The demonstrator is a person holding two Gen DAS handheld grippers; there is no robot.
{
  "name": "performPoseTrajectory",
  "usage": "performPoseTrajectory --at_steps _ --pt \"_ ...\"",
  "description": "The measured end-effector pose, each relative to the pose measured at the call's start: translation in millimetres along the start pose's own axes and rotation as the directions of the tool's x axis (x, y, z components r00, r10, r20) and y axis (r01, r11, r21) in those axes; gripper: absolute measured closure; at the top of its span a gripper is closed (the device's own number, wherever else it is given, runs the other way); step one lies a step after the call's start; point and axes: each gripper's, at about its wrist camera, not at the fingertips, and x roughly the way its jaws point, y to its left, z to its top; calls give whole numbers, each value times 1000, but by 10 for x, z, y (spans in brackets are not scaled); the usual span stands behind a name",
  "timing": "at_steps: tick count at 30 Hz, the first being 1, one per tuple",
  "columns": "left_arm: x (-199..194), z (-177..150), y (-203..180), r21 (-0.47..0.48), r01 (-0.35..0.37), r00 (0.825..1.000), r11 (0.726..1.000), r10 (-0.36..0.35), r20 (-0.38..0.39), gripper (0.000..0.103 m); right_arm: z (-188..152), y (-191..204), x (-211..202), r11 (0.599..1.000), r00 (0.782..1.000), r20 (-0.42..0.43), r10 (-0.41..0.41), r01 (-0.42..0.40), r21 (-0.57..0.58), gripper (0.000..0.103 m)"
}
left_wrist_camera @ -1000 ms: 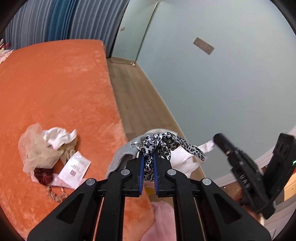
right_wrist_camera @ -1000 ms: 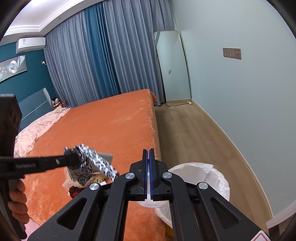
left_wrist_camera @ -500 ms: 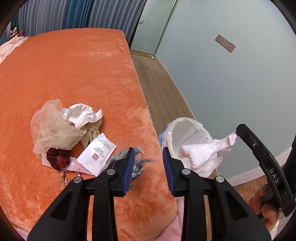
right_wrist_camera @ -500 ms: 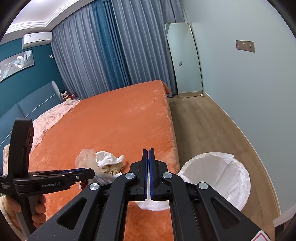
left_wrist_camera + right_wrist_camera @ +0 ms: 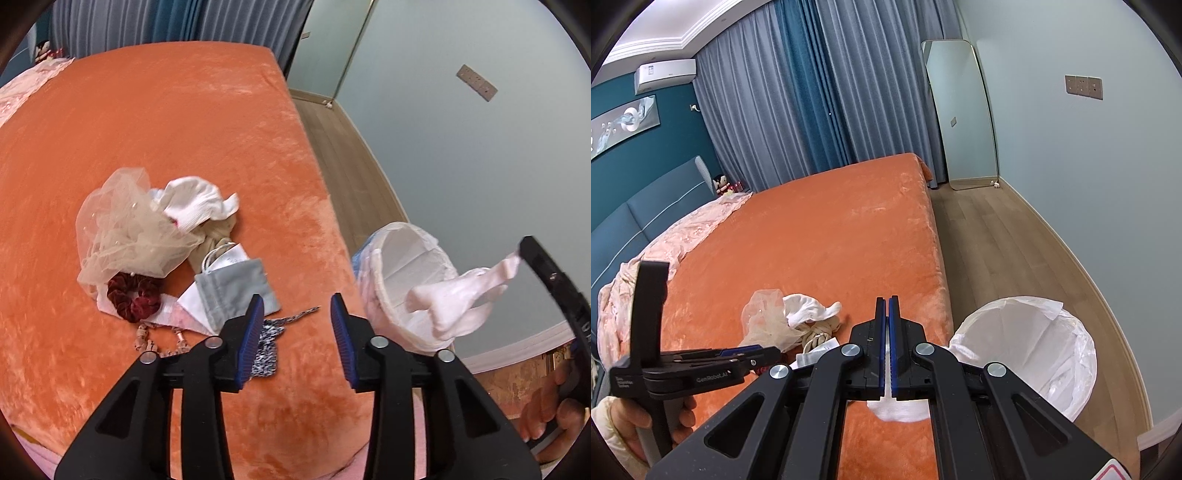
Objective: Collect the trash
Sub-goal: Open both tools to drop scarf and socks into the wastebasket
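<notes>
My left gripper (image 5: 297,308) is open and empty above the orange bed (image 5: 166,129). A leopard-print scrunchie (image 5: 267,341) and a grey pouch (image 5: 236,288) lie on the bed just under its fingers. My right gripper (image 5: 887,308) is shut on a white sock (image 5: 454,295), which hangs above the white-lined trash bin (image 5: 391,266); the bin (image 5: 1027,343) stands on the floor beside the bed. A pile of beige tulle (image 5: 125,229), a white sock (image 5: 195,203) and a red scrunchie (image 5: 133,299) lies to the left.
A white paper packet (image 5: 195,306) and a beaded string (image 5: 162,338) lie by the pile. A wood floor strip (image 5: 997,240) runs between bed and pale wall. A mirror (image 5: 960,114) leans at the far end. Pink bedding (image 5: 683,236) lies by the headboard.
My left gripper opened and let go of the leopard-print scrunchie and grey pouch, which dropped onto the bed. It swung left over the bed. My right gripper stays shut on the white sock.
</notes>
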Motion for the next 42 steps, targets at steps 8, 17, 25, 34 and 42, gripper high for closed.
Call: performPoseTrajectory --at_steps 8,17,25,34,42 --pt "516 -364 130 -22 -30 992 999 27 -120 64 -82 5 122 1000 1000 -22 5 -4 10 101" --pt "1187 -725 184 -7 -80 960 997 75 -268 77 -176 -19 266 1000 998 -60 6 -4 26 101" --pt "1032 -595 49 37 -40 971 999 48 -233 102 -196 -54 258 999 998 -64 8 -4 51 101" --pt "275 -56 -529 86 82 995 993 -77 -62 102 -42 -117 -30 999 1000 4 -10 9 44 101" --pt "-19 439 -1303 163 180 983 970 -181 -7 102 182 -382 -288 998 996 65 -58 56 40 101"
